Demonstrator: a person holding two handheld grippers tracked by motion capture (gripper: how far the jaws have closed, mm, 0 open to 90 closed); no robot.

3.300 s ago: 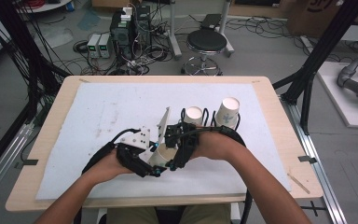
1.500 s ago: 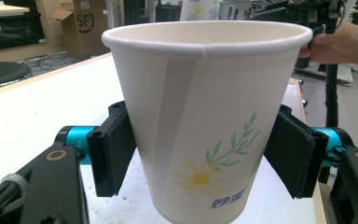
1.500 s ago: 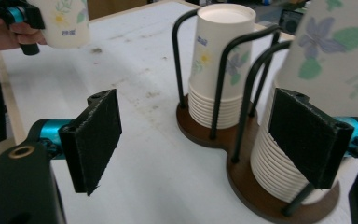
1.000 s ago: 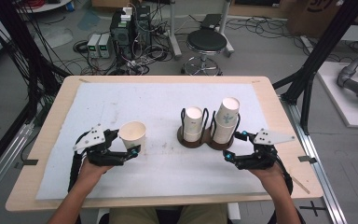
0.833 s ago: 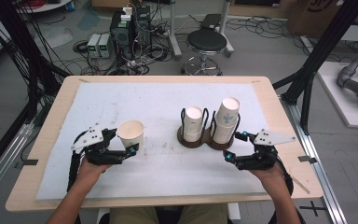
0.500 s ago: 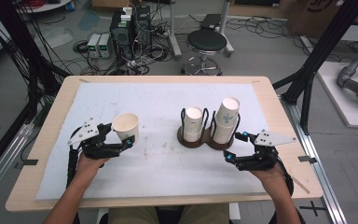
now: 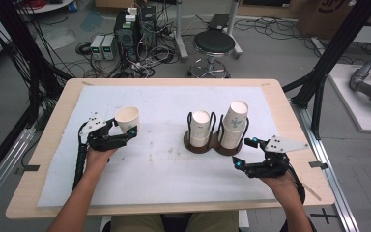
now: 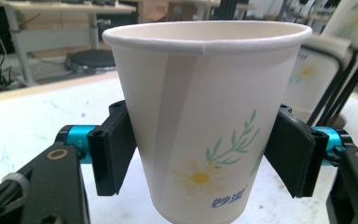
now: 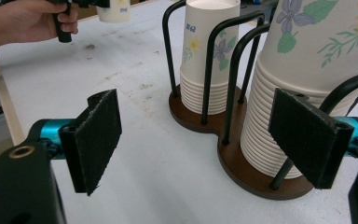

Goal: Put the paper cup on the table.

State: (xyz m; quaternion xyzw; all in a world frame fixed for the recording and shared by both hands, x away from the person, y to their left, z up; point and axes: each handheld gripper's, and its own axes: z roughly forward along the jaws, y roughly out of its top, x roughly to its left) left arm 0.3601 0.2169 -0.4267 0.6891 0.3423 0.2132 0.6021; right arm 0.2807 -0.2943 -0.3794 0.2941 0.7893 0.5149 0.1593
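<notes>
A white paper cup (image 7: 126,117) with a daisy print stands upright between the jaws of my left gripper (image 7: 124,131), at the left of the table. In the left gripper view both black pads (image 8: 114,149) press on the sides of the cup (image 8: 205,107), so the gripper is shut on it. A brown wire cup holder (image 7: 213,145) at mid-table carries two cup stacks, a short one (image 7: 200,126) and a taller one (image 7: 234,123). My right gripper (image 7: 245,152) sits open just right of the holder. In the right gripper view its jaws (image 9: 205,144) stand wide apart, with nothing gripped, near the taller stack (image 9: 303,70).
A white mat (image 7: 164,169) covers the wooden table (image 7: 290,104). Beyond the far edge stand a black stool (image 7: 214,43), computer boxes and cables (image 7: 130,29). Black frame posts rise at both sides. The left hand (image 9: 28,18) with its cup appears far off in the right gripper view.
The left gripper has carried the cup leftward and farther from the person, away from the holder. The right gripper has stayed where it was, still open.
</notes>
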